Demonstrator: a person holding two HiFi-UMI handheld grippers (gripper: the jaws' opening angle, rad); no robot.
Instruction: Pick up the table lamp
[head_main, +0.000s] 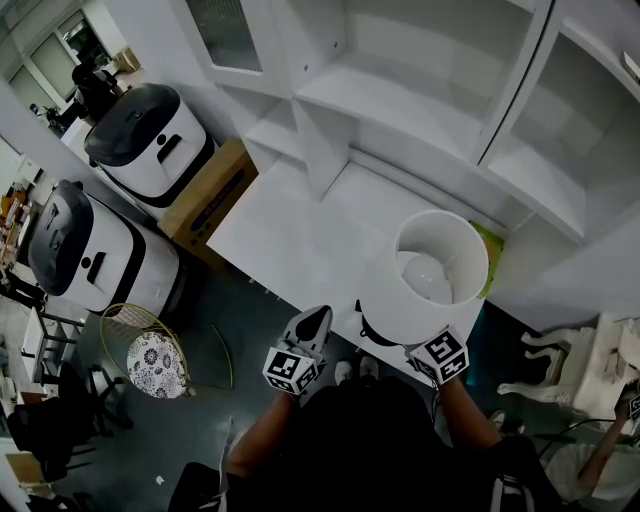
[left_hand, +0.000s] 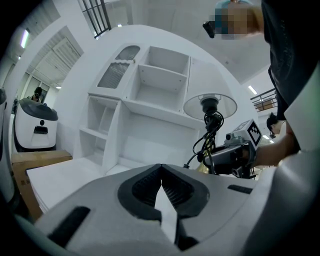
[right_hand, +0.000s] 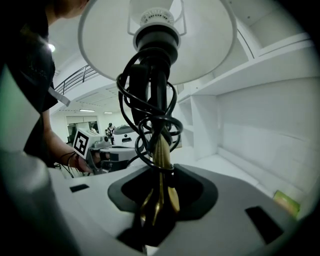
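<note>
No words, brands or numbers are legible; the left marker cube (head_main: 292, 369) and the right marker cube (head_main: 441, 357) carry only black-and-white square patterns.

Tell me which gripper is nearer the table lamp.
Right. The right gripper is shut on the table lamp stem; the left gripper, shut and empty, is apart to its left.

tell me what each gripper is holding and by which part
The right gripper holds the table lamp by its brass stem, below the coiled cord. The left gripper is shut on nothing.
</note>
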